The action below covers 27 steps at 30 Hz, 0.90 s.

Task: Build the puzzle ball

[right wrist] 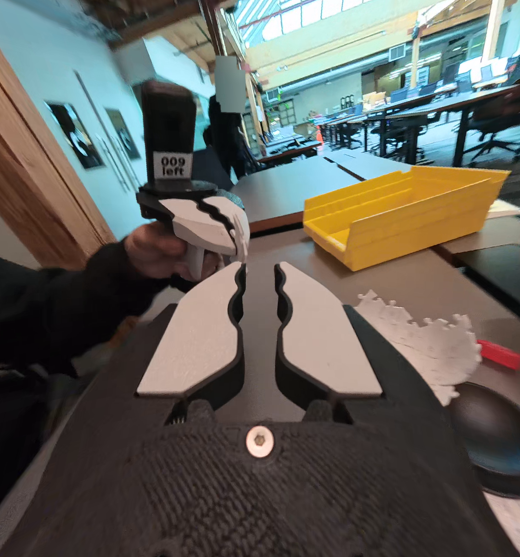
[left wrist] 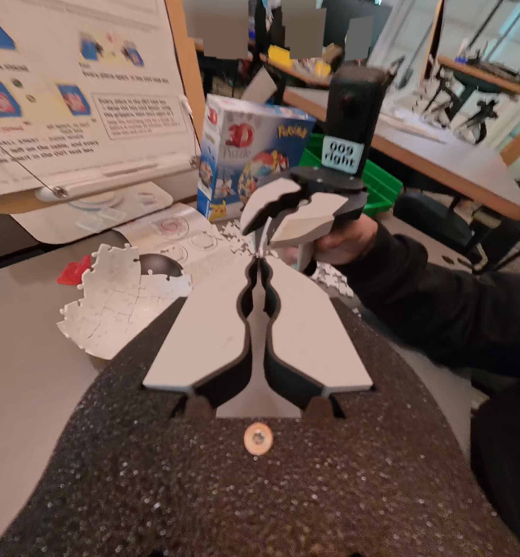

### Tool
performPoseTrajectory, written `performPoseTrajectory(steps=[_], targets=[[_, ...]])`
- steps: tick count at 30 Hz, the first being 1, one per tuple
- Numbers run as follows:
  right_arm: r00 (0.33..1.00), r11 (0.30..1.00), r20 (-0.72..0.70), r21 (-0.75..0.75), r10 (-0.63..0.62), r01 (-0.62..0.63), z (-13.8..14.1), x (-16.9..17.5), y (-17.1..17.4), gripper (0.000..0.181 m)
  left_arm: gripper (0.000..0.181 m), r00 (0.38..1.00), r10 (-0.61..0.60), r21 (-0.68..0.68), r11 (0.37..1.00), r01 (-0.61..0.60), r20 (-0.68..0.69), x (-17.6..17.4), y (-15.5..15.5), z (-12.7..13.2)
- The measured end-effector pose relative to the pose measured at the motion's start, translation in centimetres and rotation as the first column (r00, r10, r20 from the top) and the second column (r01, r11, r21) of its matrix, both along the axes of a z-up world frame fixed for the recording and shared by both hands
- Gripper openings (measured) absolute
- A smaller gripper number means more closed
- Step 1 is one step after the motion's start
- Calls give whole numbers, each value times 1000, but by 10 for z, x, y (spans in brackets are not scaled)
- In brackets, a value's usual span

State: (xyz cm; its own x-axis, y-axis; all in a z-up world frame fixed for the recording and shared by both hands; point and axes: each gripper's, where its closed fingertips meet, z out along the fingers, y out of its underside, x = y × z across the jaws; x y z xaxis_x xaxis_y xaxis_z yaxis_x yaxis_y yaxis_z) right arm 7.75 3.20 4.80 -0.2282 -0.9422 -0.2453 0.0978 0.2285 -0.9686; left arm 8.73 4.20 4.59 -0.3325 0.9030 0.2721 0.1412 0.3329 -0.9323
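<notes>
My left gripper (left wrist: 258, 261) is shut on a small white puzzle piece (left wrist: 264, 241), pinched edge-on at its tips; the piece also shows in the right wrist view (right wrist: 241, 239). My right gripper (right wrist: 260, 266) is open and faces the left one tip to tip, with the piece just beyond its left fingertip (right wrist: 237, 268). In the left wrist view the right gripper (left wrist: 260, 236) has its jaws apart on either side of the piece. The partly built white ball shell (left wrist: 111, 301) (right wrist: 418, 337) lies on the table beside a black dome (left wrist: 159, 263) (right wrist: 493, 428).
Loose white pieces (left wrist: 334, 278) lie behind the grippers. A red part (left wrist: 72, 269) (right wrist: 502, 357) lies by the shell. The puzzle box (left wrist: 246, 156), a propped instruction sheet (left wrist: 72, 90) and a green bin (left wrist: 373, 180) stand at the back. A yellow bin (right wrist: 403, 211) sits on the table. The tips of both grippers are at nearly the same place. From either gripper's tips it is about 20 centimeters to the partly built white ball shell (right wrist: 418, 337). The left camera catches it too, in the left wrist view (left wrist: 105, 293). Both grippers' tips are roughly 20 centimeters from the black dome (left wrist: 159, 263). It is also in sight in the right wrist view (right wrist: 484, 420).
</notes>
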Motion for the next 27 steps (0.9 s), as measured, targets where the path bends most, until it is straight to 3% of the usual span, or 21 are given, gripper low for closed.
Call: performPoseTrajectory(steps=[5, 8, 15, 18, 20, 23, 27], targets=[[997, 987, -56, -153, -57, 47, 1, 0, 2, 8, 1, 995, -64, -24, 998, 66, 71, -3, -2, -4], [999, 986, -48, -167, 6, -14, 3, 3, 11, 20, 1, 991, -84, -30, 996, 88, 106, -2, -7, -8], [994, 982, -103, -184, 32, -51, -8, 8, 13, 1, 2, 959, -196, -71, 974, 214, 205, -6, -4, -27], [991, 981, -134, -190, 19, -44, -14, 4, 10, 12, 1, 956, -202, -71, 973, 221, 213, -5, -11, -31], [993, 982, -111, -188, -27, 6, -11, -1, 2, 34, 1, 956, -229, -51, 969, 242, 186, -5, -13, -33], [992, 983, -126, -181, -18, -5, -17, -6, -1, 15, 1, 948, -265, -44, 960, 276, 173, -8, -14, -37], [990, 986, -137, -166, -16, -7, -25, -3, -3, 14, 1, 922, -356, -48, 929, 366, 153, -18, -7, -38]])
